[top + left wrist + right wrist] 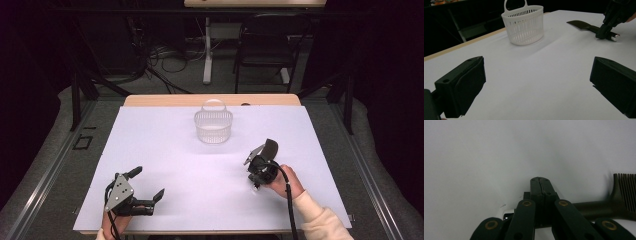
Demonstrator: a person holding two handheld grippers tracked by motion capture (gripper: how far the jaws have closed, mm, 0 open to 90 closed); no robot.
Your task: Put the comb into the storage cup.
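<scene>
Right gripper [541,185] pinched closed on black plastic comb's handle [591,208], presumably for white slatted basket [213,126]; left gripper [148,184] gapes, empty, near front edge.

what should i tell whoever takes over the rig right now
Left gripper: open, holding nothing, low over the near left part of the table.
Right gripper: jaws closed together, pressing down on the handle of the dark comb; whether it truly grips the handle cannot be told. The comb lies flat on the table, right of centre, its teeth showing in the right gripper view.
White basket: upright near the far middle of the table, with nothing seen inside it.
Done: right gripper has reached the comb.
Left: probably lift the comb and put it in the basket.
</scene>
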